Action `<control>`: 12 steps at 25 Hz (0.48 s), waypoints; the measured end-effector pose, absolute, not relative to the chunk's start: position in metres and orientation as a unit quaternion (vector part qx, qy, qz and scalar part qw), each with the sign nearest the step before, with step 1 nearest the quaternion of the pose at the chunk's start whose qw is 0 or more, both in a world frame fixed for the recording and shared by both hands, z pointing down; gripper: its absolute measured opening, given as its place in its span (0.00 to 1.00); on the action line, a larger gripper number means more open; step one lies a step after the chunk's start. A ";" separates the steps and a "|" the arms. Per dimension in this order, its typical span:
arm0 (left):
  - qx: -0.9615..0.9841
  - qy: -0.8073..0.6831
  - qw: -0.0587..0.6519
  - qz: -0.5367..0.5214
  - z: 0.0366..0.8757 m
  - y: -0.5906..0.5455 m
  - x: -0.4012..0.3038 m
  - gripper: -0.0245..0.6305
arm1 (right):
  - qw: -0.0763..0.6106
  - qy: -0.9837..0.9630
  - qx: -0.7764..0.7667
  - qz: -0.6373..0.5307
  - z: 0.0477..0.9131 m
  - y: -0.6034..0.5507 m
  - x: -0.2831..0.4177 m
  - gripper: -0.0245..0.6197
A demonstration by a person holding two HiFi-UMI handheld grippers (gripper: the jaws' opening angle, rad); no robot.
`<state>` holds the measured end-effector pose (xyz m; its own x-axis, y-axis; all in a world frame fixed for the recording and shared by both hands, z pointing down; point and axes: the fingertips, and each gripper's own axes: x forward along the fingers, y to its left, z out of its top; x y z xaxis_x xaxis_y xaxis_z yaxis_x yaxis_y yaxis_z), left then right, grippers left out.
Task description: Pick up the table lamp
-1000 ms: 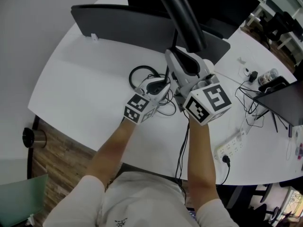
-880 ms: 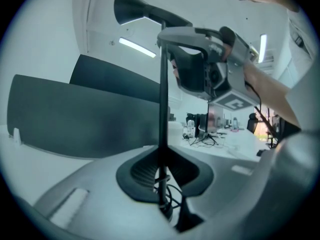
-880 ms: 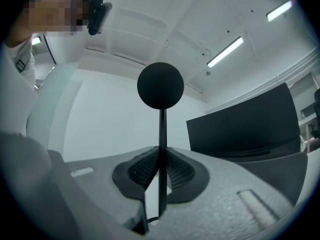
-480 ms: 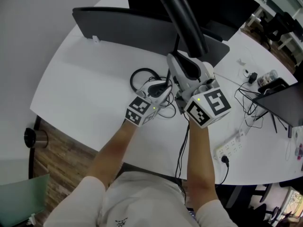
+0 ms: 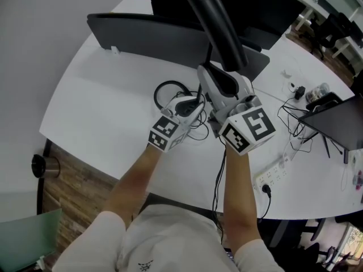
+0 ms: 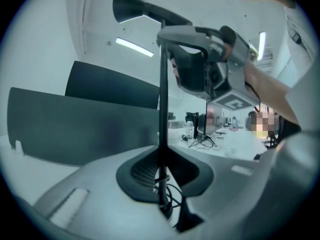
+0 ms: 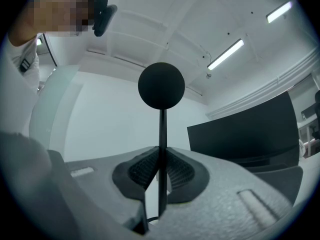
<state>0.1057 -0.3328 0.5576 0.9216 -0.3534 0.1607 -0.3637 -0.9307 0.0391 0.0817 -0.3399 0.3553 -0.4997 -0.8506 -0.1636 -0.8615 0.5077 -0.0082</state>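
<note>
The table lamp is black, with a thin upright stem (image 6: 163,109) and a long tubular head (image 5: 221,21) that crosses the top of the head view. Both grippers hold the stem. My left gripper (image 5: 195,102) is shut on it low down, its pads pressed on the rod (image 6: 162,176). My right gripper (image 5: 207,73) is shut on the same stem higher up (image 7: 161,179) and shows above in the left gripper view (image 6: 220,74). In the right gripper view a black ball (image 7: 161,85) tops the rod. The lamp's base is hidden under the grippers.
A black cable loops (image 5: 169,89) on the white table (image 5: 102,112) beneath the grippers. Dark partition panels (image 5: 147,35) stand behind. To the right lie a power strip (image 5: 273,177), loose wires, a bottle (image 5: 320,89) and a dark screen (image 5: 334,118). A cup (image 5: 42,166) stands on the floor at the left.
Both grippers have risen a little together with the lamp stem held between them. Their grip has not changed.
</note>
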 end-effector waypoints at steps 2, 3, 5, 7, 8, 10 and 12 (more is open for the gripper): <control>0.980 -0.183 0.032 0.077 0.551 -0.330 0.107 0.11 | 0.075 0.865 -0.495 0.038 0.349 -0.336 0.083 0.09; 0.980 -0.183 0.030 0.078 0.548 -0.329 0.108 0.11 | 0.077 0.865 -0.495 0.039 0.345 -0.335 0.084 0.09; 0.980 -0.182 0.028 0.081 0.542 -0.326 0.110 0.11 | 0.080 0.864 -0.495 0.038 0.339 -0.331 0.088 0.09; 0.979 -0.183 0.026 0.083 0.537 -0.322 0.111 0.11 | 0.083 0.864 -0.496 0.037 0.334 -0.327 0.091 0.09; 0.979 -0.183 0.025 0.084 0.534 -0.320 0.113 0.11 | 0.084 0.863 -0.496 0.036 0.331 -0.324 0.093 0.09; 0.979 -0.183 0.023 0.085 0.528 -0.316 0.115 0.11 | 0.086 0.863 -0.496 0.036 0.325 -0.320 0.097 0.09; 0.979 -0.182 0.022 0.086 0.521 -0.312 0.119 0.11 | 0.088 0.862 -0.497 0.037 0.318 -0.316 0.100 0.09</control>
<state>0.1187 -0.3120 0.5213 0.9187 -0.3532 0.1768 -0.3608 -0.9326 0.0118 0.1005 -0.3163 0.3182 -0.4904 -0.8511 -0.1875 -0.8639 0.5031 -0.0239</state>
